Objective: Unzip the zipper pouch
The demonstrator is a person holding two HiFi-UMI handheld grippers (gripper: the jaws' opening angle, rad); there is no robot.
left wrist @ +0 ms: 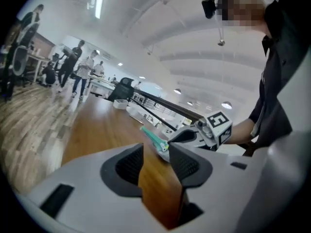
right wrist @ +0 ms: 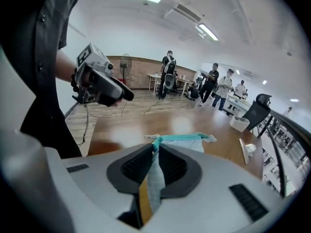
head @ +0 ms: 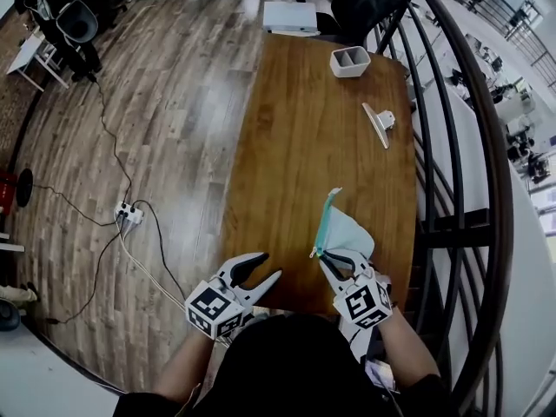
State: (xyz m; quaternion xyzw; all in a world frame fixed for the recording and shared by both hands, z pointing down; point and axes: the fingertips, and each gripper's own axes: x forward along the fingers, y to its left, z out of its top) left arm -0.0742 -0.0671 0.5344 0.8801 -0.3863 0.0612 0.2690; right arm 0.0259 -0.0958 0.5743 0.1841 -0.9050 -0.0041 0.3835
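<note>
Wooden table (head: 295, 146), crumpled pale pouch (head: 354, 233), teal zipper (head: 328, 220) along one edge

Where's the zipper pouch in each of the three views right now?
Head view: zipper pouch at the table's near right, in the right claw.
Left gripper view: pouch at centre, just beyond the jaws.
Right gripper view: pouch at centre, pinched between the jaws.
Shared landmark: white box at the far end.

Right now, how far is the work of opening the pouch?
Done: the right gripper is shut on the near end of the pouch. In hand: the left gripper hangs open and empty beside it. Left: the green zipper looks closed along its whole length, so its pull is not yet caught or drawn.
</note>
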